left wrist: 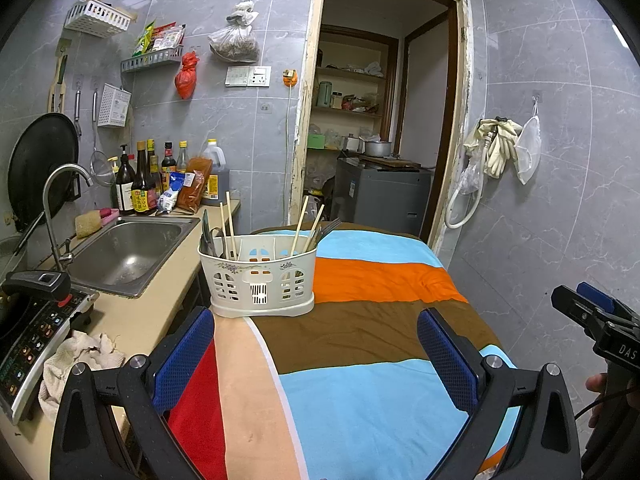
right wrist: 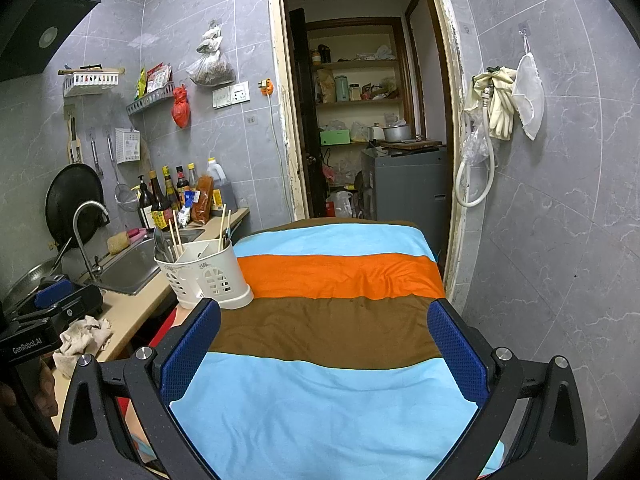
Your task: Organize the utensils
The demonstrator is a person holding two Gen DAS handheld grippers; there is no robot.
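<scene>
A cream plastic utensil caddy (left wrist: 258, 280) stands on the striped cloth (left wrist: 360, 340) at its far left edge; it also shows in the right wrist view (right wrist: 206, 276). Chopsticks (left wrist: 304, 222), forks (left wrist: 326, 229) and dark spoons (left wrist: 210, 236) stand upright in its compartments. My left gripper (left wrist: 316, 356) is open and empty, hovering over the cloth just in front of the caddy. My right gripper (right wrist: 324, 344) is open and empty, over the cloth to the right of the caddy. The right gripper also appears at the right edge of the left wrist view (left wrist: 592, 312).
A steel sink (left wrist: 128, 252) with a faucet (left wrist: 60, 208) lies left of the caddy. Sauce bottles (left wrist: 144, 180) line the wall. An induction cooker (left wrist: 36, 336) and a crumpled rag (left wrist: 80, 360) sit on the counter. An open doorway (left wrist: 380, 120) lies behind the table.
</scene>
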